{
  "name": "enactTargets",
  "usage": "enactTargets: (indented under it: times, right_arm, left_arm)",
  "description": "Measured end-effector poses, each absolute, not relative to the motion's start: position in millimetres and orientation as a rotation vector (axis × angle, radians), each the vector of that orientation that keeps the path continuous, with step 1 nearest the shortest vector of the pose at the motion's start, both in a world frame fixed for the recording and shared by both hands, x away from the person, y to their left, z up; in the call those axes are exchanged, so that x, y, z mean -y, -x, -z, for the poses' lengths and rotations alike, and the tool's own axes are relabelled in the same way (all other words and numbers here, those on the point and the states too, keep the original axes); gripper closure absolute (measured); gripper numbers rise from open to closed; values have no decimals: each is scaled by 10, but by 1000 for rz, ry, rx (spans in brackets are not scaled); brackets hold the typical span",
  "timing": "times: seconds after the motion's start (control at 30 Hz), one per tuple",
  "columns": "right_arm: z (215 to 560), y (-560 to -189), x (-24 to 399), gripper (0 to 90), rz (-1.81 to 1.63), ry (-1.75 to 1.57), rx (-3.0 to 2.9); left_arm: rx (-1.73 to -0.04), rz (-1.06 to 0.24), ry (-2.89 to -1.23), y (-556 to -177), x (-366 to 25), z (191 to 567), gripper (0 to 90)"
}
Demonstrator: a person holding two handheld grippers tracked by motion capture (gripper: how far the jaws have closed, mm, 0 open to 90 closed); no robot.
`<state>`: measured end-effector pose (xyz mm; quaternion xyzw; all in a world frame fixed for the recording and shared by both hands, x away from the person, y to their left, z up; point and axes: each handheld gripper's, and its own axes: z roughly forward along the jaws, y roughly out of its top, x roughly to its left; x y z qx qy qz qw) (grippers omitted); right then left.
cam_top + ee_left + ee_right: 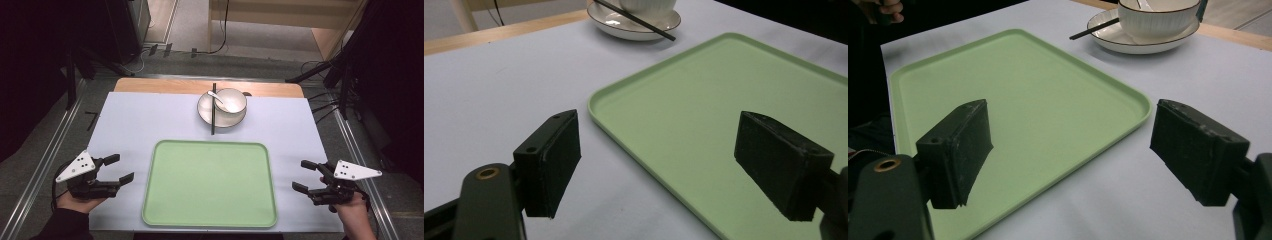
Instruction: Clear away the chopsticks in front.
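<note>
A table (130,125) covered by a pale lavender-white sheet carries everything — a strip of bare wood shows along its far edge. On the near half, roughly centred, lies a light green tray (210,220) with rounded corners and a low raised rim (its inside is bare). Beyond the tray, near the far edge, rests a white plate (204,111) with a white bowl (235,100) on it — well apart from the tray. Black chopsticks (213,107) lie across the plate, their near end reaching toward the tray.
</note>
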<state>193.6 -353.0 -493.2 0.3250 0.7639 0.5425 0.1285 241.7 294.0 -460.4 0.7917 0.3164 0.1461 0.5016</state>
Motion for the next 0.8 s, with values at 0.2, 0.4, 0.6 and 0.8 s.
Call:
enactTargets:
  times: [0.2, 0.4, 0.6, 0.8]
  right_arm:
    - [4922, -1931, 3534, 176, -1589, -932, -2210]
    - [4905, -1920, 3543, 175, -1606, -930, -2190]
    - [4903, -1918, 3541, 175, -1609, -927, -2191]
    - [4907, -1920, 3539, 175, -1600, -924, -2197]
  left_arm:
    - [-773, -345, -1914, -2420, -2945, 4610, 195]
    - [-772, -350, -1909, -2422, -2947, 4610, 195]
    - [-779, -332, -1905, -2426, -2953, 4608, 207]
    - [-779, -333, -1914, -2429, -2948, 4612, 208]
